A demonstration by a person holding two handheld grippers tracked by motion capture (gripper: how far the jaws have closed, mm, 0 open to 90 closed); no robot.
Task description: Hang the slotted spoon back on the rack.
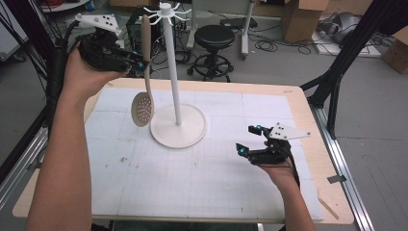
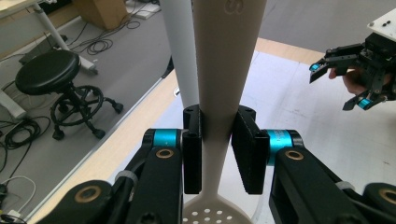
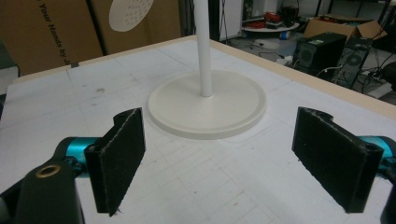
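A beige slotted spoon (image 1: 144,82) hangs upright, bowl down, just left of the white hook stand (image 1: 174,77). My left gripper (image 1: 139,65) is held high at the back left, shut on the spoon's handle (image 2: 219,93), with both pads pressed against it. The perforated bowl (image 2: 215,217) shows below the jaws, and also at the top of the right gripper view as a pale disc (image 3: 130,13). My right gripper (image 1: 250,139) rests low over the mat at the right, open with nothing between its fingers; it faces the stand's round base (image 3: 208,105).
The stand's top carries several small hooks (image 1: 166,12). A white gridded mat (image 1: 144,173) covers the wooden table (image 1: 308,110). Behind the table stand a black stool (image 1: 214,43), cardboard boxes and cables on the floor. A black frame leg (image 1: 337,72) rises at the right.
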